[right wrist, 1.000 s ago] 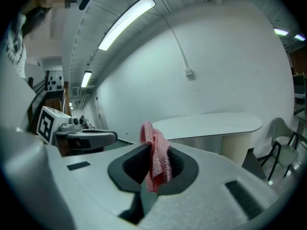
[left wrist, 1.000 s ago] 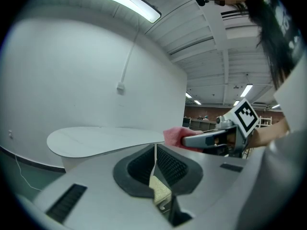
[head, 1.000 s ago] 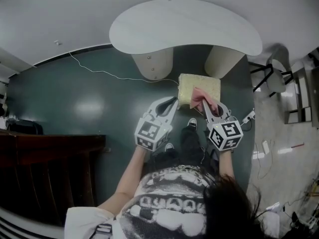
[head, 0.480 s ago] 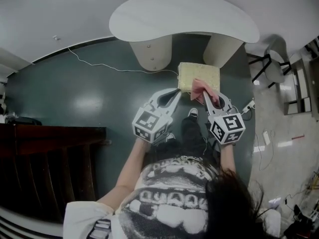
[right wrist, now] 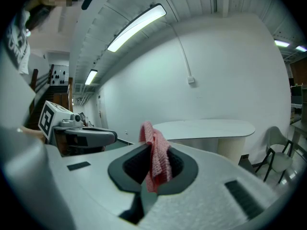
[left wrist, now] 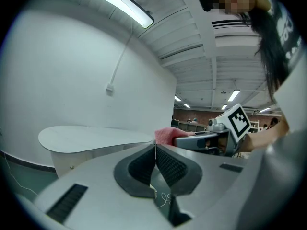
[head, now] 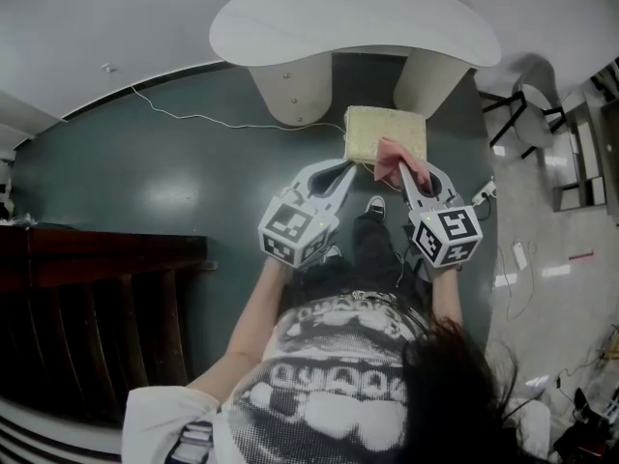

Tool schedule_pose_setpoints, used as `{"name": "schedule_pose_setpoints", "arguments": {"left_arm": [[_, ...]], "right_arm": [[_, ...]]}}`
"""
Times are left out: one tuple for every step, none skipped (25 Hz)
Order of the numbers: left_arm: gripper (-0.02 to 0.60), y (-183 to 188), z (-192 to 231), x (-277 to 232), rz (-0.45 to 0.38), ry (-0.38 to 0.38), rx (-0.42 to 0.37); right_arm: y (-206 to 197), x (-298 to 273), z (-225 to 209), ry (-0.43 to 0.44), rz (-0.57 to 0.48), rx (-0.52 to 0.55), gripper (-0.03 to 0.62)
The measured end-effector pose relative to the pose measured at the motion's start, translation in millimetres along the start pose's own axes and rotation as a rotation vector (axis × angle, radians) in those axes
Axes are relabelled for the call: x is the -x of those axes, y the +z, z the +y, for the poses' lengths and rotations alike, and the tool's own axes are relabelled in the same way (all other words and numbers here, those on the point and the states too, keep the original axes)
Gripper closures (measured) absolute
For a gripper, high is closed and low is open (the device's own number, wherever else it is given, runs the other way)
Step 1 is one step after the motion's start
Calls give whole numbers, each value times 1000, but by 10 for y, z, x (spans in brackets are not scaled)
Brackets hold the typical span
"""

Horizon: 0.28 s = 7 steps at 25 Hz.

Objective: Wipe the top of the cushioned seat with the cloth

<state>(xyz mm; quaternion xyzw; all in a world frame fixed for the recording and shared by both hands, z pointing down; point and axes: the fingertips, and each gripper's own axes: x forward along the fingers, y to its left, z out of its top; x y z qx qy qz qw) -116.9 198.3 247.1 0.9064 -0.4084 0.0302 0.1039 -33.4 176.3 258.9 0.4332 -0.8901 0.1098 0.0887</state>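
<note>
The cushioned seat [head: 387, 129], pale yellow and square, stands on the floor below the white table [head: 353, 27]. A pink cloth [head: 395, 160] hangs over the seat's near edge, pinched in my right gripper [head: 414, 170], which is shut on it. In the right gripper view the pink cloth [right wrist: 156, 157] droops from between the closed jaws. My left gripper [head: 346, 169] hovers just left of the seat, shut with nothing between its pads [left wrist: 154, 164]. The left gripper view also shows the pink cloth [left wrist: 166, 134] and the right gripper's marker cube [left wrist: 238, 121] to its right.
The white table's two cream legs [head: 297, 85] stand behind the seat. A thin white cable [head: 184, 121] runs over the dark green floor. A dark wooden cabinet [head: 92, 288] is at left, black chairs [head: 527, 129] and a power strip [head: 484, 193] at right. My shoes [head: 374, 207] are near the seat.
Both grippers have shifted slightly forward towards the seat, the right one carrying the pink cloth a little farther onto the seat's near edge.
</note>
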Motion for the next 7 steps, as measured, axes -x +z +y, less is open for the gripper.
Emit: {"name": "schedule_pose_setpoints", "arguments": {"left_arm": [[574, -10, -35, 2, 1, -2, 0], [574, -21, -65, 5, 3, -3, 0], [574, -31, -91, 8, 5, -5, 0], [574, -40, -112, 12, 5, -5, -1], [574, -55, -126, 19, 4, -5, -4], [574, -75, -137, 27, 2, -6, -8], [574, -95, -147, 36, 0, -6, -12]], "right_arm": [[-10, 26, -4, 0, 0, 1, 582], [-16, 48, -5, 0, 0, 3, 582], [-22, 66, -4, 1, -1, 5, 582], [-30, 82, 0, 1, -1, 8, 582], [-40, 95, 8, 2, -1, 11, 582], [-51, 108, 17, 2, 0, 15, 582], [-63, 119, 28, 3, 1, 18, 582]]}}
